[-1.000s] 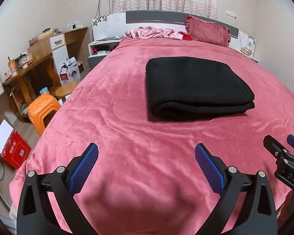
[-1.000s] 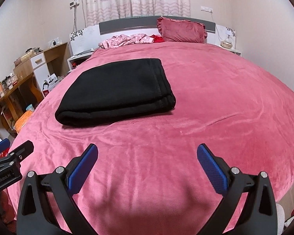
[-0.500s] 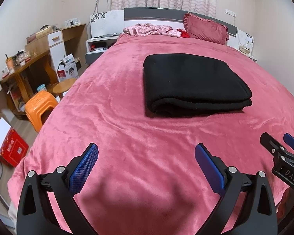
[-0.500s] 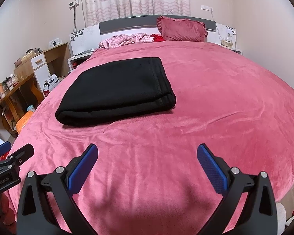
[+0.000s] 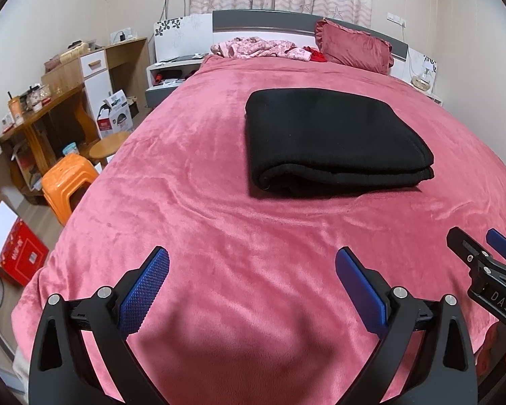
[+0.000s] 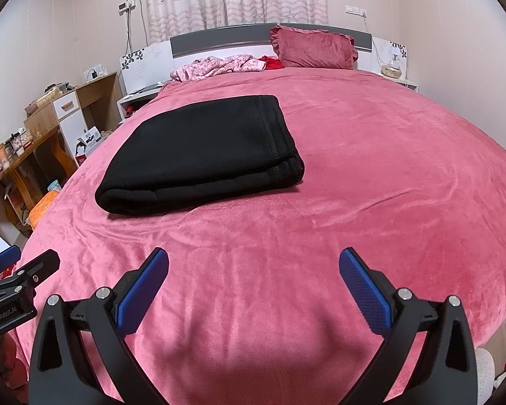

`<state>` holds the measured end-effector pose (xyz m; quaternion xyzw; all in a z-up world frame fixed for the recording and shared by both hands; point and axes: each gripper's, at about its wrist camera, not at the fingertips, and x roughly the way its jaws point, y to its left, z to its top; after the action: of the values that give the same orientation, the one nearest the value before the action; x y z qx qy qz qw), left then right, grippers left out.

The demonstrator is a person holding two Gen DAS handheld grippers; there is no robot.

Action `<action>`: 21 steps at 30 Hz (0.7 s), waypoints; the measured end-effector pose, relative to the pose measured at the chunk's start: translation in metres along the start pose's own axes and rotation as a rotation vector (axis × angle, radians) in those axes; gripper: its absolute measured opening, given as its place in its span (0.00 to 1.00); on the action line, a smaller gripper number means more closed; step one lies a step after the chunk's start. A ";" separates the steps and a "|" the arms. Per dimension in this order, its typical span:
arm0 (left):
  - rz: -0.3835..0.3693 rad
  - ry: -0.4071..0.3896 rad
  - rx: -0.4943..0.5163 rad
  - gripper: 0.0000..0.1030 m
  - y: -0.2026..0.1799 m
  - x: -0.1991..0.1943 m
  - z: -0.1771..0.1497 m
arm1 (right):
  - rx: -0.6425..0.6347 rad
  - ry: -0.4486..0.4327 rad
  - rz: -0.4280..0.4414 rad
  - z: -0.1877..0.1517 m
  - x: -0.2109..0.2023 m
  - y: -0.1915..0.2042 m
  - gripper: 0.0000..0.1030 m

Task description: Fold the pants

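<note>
Black pants (image 5: 334,141) lie folded, compact stack on bed (image 5: 219,229). Left claw (image 5: 252,290) spread, empty; right claw (image 6: 253,290) spread, empty, both well short of stack. Folding looks complete; next likely only tidy-up or retreat.

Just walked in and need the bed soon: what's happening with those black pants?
The black pants lie folded in a neat stack on the pink bedspread. A person holds the left gripper and right gripper open above the near end of the bed, short of the pants. The folding looks done.
</note>
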<state>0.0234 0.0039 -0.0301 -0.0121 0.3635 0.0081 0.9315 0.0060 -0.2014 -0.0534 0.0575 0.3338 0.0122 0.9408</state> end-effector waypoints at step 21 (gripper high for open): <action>-0.005 0.004 0.010 0.95 0.001 0.002 0.000 | 0.009 0.012 0.009 -0.001 0.005 -0.003 0.98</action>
<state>0.0248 0.0045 -0.0321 -0.0082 0.3655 0.0038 0.9308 0.0088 -0.2042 -0.0574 0.0631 0.3390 0.0150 0.9385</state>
